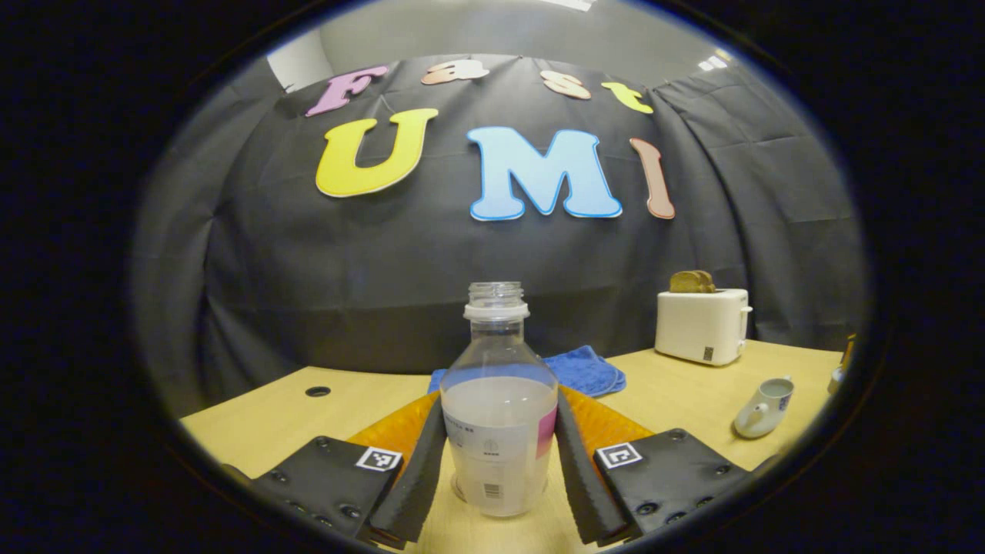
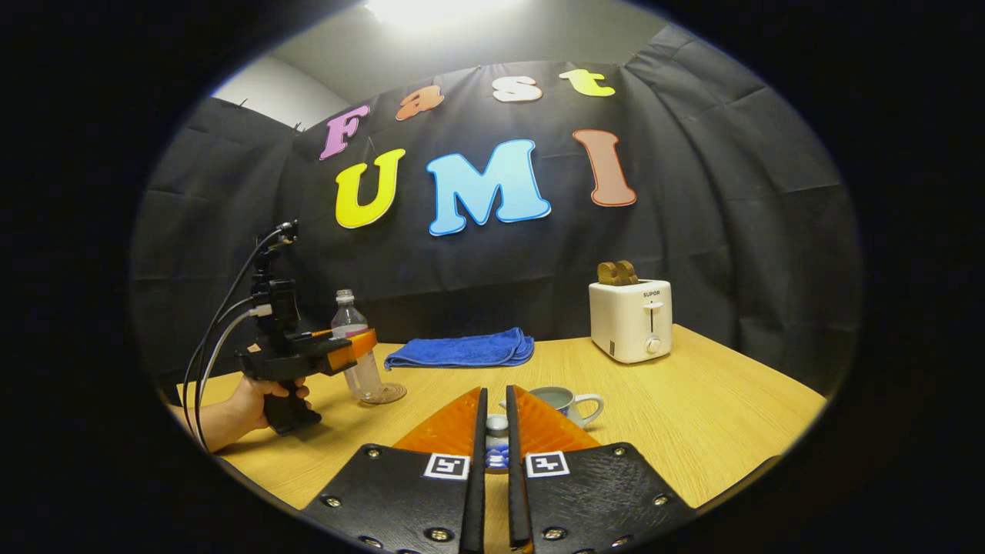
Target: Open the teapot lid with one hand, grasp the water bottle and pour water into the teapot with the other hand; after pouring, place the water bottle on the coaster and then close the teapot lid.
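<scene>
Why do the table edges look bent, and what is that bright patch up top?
Both views bend straight lines, as the table edge shows: fisheye distortion. In the right gripper view a ceiling light glares white; in the left gripper view the water bottle looks sharp and evenly lit.

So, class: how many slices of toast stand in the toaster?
2 slices of toast, side by side in the white toaster at the table's far edge, near the black cloth wall. None looks hidden.

Bottle (image 2: 355, 350) on coaster (image 2: 382, 395), towel (image 2: 462, 350) behind, toaster (image 2: 631, 319) far right, teapot (image 2: 560, 402) in front.
</scene>
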A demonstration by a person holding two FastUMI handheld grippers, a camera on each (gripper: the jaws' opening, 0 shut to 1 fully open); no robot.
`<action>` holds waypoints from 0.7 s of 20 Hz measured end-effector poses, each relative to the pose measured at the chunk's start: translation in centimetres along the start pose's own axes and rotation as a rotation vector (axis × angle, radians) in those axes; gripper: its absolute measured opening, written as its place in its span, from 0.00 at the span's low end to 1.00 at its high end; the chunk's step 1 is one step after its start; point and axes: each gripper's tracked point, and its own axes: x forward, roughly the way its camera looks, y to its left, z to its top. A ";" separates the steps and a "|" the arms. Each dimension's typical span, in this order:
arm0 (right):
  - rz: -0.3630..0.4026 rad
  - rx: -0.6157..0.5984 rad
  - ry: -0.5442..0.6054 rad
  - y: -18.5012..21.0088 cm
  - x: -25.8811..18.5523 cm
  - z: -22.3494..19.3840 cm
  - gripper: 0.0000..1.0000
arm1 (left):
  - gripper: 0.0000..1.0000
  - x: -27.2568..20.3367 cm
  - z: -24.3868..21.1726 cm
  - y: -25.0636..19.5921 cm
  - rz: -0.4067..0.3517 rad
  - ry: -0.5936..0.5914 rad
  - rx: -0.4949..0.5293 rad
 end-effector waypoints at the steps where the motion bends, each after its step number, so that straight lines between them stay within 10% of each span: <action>1: -0.001 -0.004 -0.002 -0.1 0.0 0.0 0.12 | 0.83 0.5 -0.2 0.2 0.012 0.004 0.009; 14: -0.021 0.008 0.001 -1.6 0.2 -0.6 0.12 | 0.87 3.1 -1.7 0.1 0.029 0.008 0.011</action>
